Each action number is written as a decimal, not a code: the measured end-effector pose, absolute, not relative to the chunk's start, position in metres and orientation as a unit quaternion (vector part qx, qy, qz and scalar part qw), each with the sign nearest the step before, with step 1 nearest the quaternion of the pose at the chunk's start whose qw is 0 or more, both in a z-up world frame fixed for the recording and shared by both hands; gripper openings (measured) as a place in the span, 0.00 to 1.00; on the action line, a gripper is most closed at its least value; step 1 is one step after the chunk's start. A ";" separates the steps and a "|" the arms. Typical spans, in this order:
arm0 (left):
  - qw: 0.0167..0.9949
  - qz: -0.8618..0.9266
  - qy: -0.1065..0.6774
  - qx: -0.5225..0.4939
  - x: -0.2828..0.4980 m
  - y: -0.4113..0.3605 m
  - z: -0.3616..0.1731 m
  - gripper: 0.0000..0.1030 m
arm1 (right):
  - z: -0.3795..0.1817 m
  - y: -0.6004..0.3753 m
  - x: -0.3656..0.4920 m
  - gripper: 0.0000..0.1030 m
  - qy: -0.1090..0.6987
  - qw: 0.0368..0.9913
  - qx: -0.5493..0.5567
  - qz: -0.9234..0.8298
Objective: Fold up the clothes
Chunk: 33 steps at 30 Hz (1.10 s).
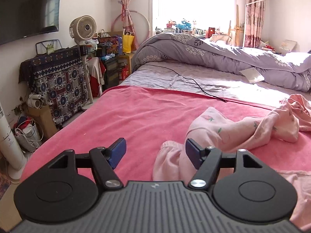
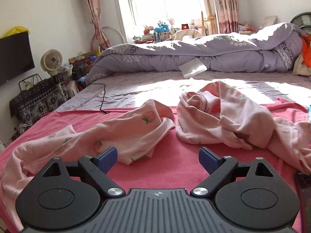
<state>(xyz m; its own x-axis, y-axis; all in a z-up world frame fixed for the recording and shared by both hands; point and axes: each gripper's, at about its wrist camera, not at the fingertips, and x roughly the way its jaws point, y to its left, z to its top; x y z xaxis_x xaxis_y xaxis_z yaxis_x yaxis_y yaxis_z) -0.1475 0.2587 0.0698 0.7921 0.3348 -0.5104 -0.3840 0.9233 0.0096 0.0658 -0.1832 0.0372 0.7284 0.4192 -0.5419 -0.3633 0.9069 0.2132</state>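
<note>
A pale pink garment with a strawberry print (image 2: 136, 134) lies crumpled on a pink blanket (image 2: 171, 170) spread over the bed. In the left wrist view the same pink garment (image 1: 233, 130) stretches from the centre to the right edge, with a cuff end just beyond the right fingertip. My left gripper (image 1: 154, 152) stands open over the blanket, nothing between its blue pads. My right gripper (image 2: 157, 160) is open wide above bare blanket, the garment's folds lying just ahead of both fingertips and apart from them.
A rolled lilac duvet (image 2: 194, 58) lies across the far side of the bed, a white paper (image 2: 194, 69) against it. A black cable (image 1: 194, 83) trails over the grey sheet. A fan (image 1: 83, 29), a patterned case (image 1: 58, 85) and clutter stand left of the bed.
</note>
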 end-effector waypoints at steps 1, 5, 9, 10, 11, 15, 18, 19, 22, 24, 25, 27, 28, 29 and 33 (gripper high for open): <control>0.943 0.192 0.267 -0.044 -0.124 0.259 0.067 0.70 | 0.028 -0.169 0.087 0.89 0.316 0.925 0.053 0.206; 0.928 0.165 0.322 -0.091 -0.052 0.269 0.042 0.73 | -0.020 -0.134 0.154 0.75 0.390 0.893 0.121 0.188; 0.916 0.128 0.367 -0.101 -0.033 0.257 0.008 0.50 | -0.024 -0.144 0.144 0.18 0.377 0.887 0.153 0.218; 0.919 0.120 0.365 -0.092 -0.038 0.249 0.005 0.48 | -0.011 -0.155 0.128 0.17 0.350 0.900 0.138 0.222; 0.923 0.109 0.361 -0.081 -0.046 0.241 0.006 0.48 | 0.002 -0.167 0.111 0.17 0.324 0.912 0.124 0.219; 0.936 0.047 0.343 -0.059 -0.083 0.209 0.021 0.56 | 0.053 -0.231 0.044 0.17 0.232 0.948 0.096 0.197; 0.946 0.004 0.319 -0.060 -0.109 0.194 0.036 0.63 | 0.065 -0.274 0.015 0.21 0.233 0.958 0.061 0.155; 0.948 -0.001 0.312 -0.055 -0.117 0.189 0.039 0.64 | 0.061 -0.282 0.010 0.28 0.251 0.957 0.034 0.139; 0.956 0.034 0.291 -0.026 -0.136 0.185 0.047 0.64 | 0.037 -0.292 -0.001 0.48 0.314 0.944 -0.047 0.086; 0.961 0.071 0.269 -0.012 -0.146 0.191 0.053 0.64 | 0.028 -0.290 -0.010 0.48 0.329 0.939 -0.073 0.071; 0.963 0.090 0.254 -0.012 -0.148 0.198 0.058 0.65 | 0.029 -0.289 -0.015 0.53 0.326 0.939 -0.075 0.073; 0.960 0.121 0.252 -0.013 -0.138 0.220 0.062 0.75 | 0.042 -0.282 -0.020 0.71 0.304 0.946 -0.052 0.102; 0.954 0.136 0.265 -0.019 -0.129 0.232 0.060 0.75 | 0.051 -0.276 -0.019 0.81 0.289 0.948 -0.035 0.131; 0.945 0.146 0.291 -0.035 -0.118 0.244 0.052 0.74 | 0.059 -0.266 -0.017 0.83 0.279 0.946 -0.023 0.163; 0.906 0.126 0.382 -0.134 -0.089 0.275 0.008 0.72 | 0.071 -0.184 0.013 0.83 0.272 0.919 -0.024 0.284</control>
